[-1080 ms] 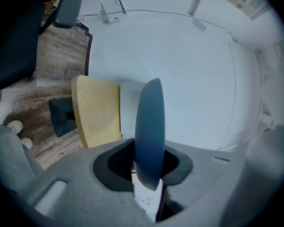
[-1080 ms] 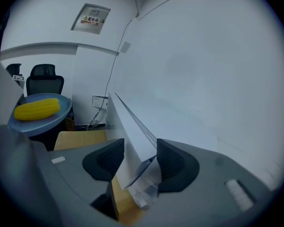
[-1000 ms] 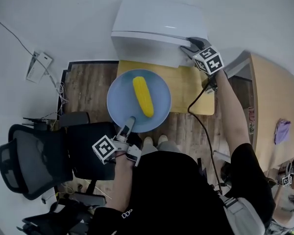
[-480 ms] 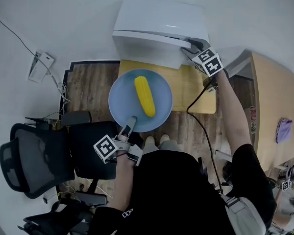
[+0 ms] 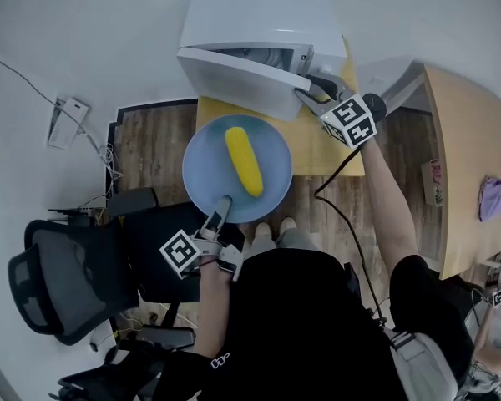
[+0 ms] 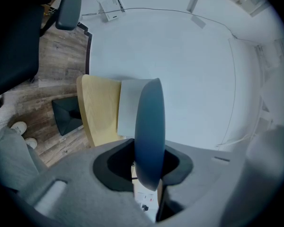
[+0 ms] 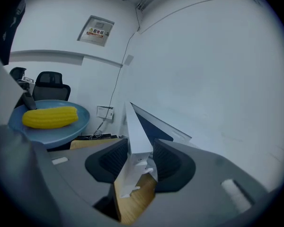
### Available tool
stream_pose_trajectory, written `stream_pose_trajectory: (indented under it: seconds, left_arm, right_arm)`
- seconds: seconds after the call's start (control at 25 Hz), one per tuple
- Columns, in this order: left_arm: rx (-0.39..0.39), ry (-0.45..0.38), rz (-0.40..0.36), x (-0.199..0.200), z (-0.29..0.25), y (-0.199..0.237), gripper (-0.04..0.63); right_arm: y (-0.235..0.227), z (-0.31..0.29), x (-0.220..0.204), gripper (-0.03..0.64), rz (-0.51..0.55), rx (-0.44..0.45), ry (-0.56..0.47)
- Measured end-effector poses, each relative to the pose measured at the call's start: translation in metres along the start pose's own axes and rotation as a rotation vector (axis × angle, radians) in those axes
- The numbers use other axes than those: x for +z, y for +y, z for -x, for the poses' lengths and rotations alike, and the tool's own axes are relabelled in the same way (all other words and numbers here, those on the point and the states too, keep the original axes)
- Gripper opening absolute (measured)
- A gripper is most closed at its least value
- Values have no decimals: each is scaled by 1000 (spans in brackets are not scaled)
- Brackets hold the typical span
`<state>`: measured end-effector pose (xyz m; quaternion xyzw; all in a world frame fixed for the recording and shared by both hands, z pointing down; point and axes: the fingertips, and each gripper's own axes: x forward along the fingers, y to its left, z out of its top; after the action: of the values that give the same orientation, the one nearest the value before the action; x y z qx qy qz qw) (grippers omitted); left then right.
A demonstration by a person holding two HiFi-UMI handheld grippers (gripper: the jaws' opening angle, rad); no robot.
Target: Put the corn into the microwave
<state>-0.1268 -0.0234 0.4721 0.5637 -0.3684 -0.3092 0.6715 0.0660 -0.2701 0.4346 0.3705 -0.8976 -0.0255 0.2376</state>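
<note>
Since the earlier frames the microwave door (image 5: 242, 82) has swung partway out from the white microwave (image 5: 259, 23), hinged on its left, and the right gripper (image 5: 311, 90) has come back toward the person with the door's free right edge. Its jaws have just been closing, with that edge between them. In the right gripper view, the pads are clamped on either side of the thin white door edge (image 7: 137, 131).

The opening so far is a narrow wedge, widest on the right, where a strip of the grey inside shows. The microwave stands at the back of a small pale wooden table (image 5: 321, 144), which has bare top to the right of the door. A larger wooden desk (image 5: 468, 157) stands well off to the right, and a black office chair (image 5: 67, 278) is at the lower left.

The round blue plate (image 5: 204, 182) is held in front of the table. From the head view its far rim lies just short of the angled door, so little room shows between them. The left gripper (image 5: 220, 211) grips the plate's near rim. Seen from the left gripper view, the rim (image 6: 149, 126) runs edge-on between closed jaws.

The corn (image 5: 244, 161) lies on the plate, right of centre, lengthwise toward the microwave. It is a bare, bright yellow cob with its kernel rows showing.
</note>
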Motion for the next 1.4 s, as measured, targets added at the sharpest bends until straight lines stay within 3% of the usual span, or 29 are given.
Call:
stream_pose_trajectory:
  seconds: [0.12, 0.32, 0.92, 1.16, 1.4]
  left_arm:
    - [0, 3, 7, -3, 4, 1, 98]
    - [8, 4, 10, -5, 11, 7, 98]
    - [-6, -48, 7, -13, 73, 13, 98]
    - [-3, -107, 18, -15, 109, 25, 98]
    - [-11, -154, 34, -17, 142, 29, 98]
  right_arm:
    - [17, 8, 2, 178, 23, -5, -10]
    - [47, 19, 8, 163, -54, 51, -77]
    - [141, 35, 31, 163, -223, 279, -215]
    - [180, 34, 43, 161, -220, 356, -242]
    - [228, 25, 61, 158, -138, 442, -235]
